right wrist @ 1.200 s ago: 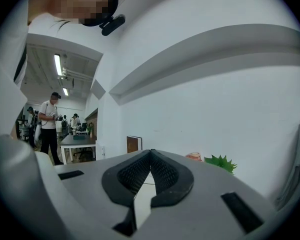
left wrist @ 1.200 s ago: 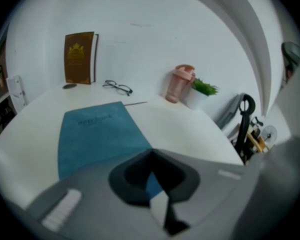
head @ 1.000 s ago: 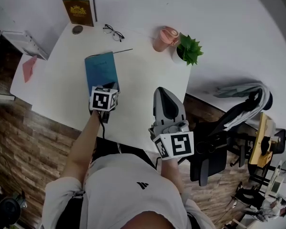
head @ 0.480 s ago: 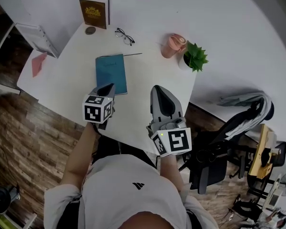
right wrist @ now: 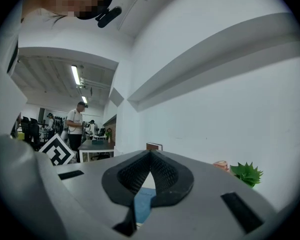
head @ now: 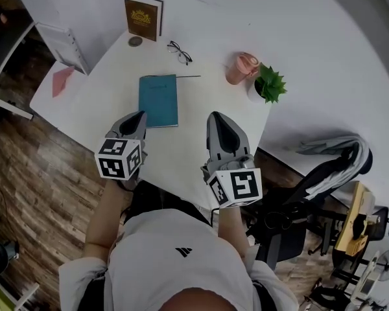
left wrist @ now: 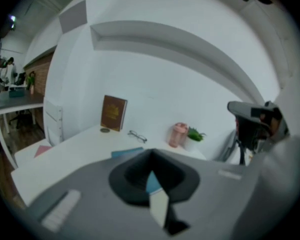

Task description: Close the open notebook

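At the back of my desk [head: 97, 96] I see an upright brown book [head: 143, 17], glasses [head: 180, 52] nearby, and a pink cup [head: 241, 68] just beside a potted plant [head: 270, 85].

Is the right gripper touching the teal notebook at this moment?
Apart. The head view shows a strip of bare white table between the right gripper and the teal notebook.

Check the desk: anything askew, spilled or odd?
Nothing stands out. The notebook lies closed and flat on the table, with a pen beside its far edge. The cup and plant stand upright, and the glasses lie near the book standing at the wall. No spill or damage is visible.
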`<state>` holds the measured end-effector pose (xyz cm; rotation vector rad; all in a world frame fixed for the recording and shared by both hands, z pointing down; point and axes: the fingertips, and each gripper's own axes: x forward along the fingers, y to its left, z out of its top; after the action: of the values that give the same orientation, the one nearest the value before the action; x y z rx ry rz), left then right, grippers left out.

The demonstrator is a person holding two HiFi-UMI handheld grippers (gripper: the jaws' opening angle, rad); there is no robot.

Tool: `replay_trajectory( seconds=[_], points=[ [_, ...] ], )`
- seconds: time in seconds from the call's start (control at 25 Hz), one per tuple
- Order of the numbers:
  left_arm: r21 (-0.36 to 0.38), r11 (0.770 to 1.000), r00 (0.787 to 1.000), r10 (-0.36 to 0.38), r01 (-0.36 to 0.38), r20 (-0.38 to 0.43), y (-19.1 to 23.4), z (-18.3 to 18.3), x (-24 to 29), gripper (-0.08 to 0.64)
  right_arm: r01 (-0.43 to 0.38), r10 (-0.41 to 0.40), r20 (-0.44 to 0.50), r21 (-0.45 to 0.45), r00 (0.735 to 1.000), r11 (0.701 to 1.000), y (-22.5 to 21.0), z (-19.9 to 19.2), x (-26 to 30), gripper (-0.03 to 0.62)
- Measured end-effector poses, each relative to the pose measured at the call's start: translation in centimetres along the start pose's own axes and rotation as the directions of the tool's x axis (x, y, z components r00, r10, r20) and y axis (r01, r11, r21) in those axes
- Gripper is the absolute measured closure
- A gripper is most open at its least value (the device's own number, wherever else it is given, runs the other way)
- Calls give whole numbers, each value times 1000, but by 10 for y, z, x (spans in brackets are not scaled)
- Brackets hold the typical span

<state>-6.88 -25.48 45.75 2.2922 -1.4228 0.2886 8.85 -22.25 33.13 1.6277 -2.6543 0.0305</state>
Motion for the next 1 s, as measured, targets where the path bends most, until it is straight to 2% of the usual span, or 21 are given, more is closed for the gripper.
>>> replay_trajectory(
  seconds=[0.2, 0.44, 1.0],
  points=[
    [7, 999, 994, 49, -50, 102, 0, 24, -32, 552, -31, 32, 19, -6, 999, 999, 5, 7, -4, 598],
    [40, 992, 972, 109, -119, 207, -5, 48, -68, 552, -68, 68, 38, -12, 997, 998, 11, 14, -10, 598],
    [46, 964, 892, 224, -263, 394, -21, 68, -147, 552, -124, 127, 83, -39, 988, 992, 22, 30, -38, 598]
  ],
)
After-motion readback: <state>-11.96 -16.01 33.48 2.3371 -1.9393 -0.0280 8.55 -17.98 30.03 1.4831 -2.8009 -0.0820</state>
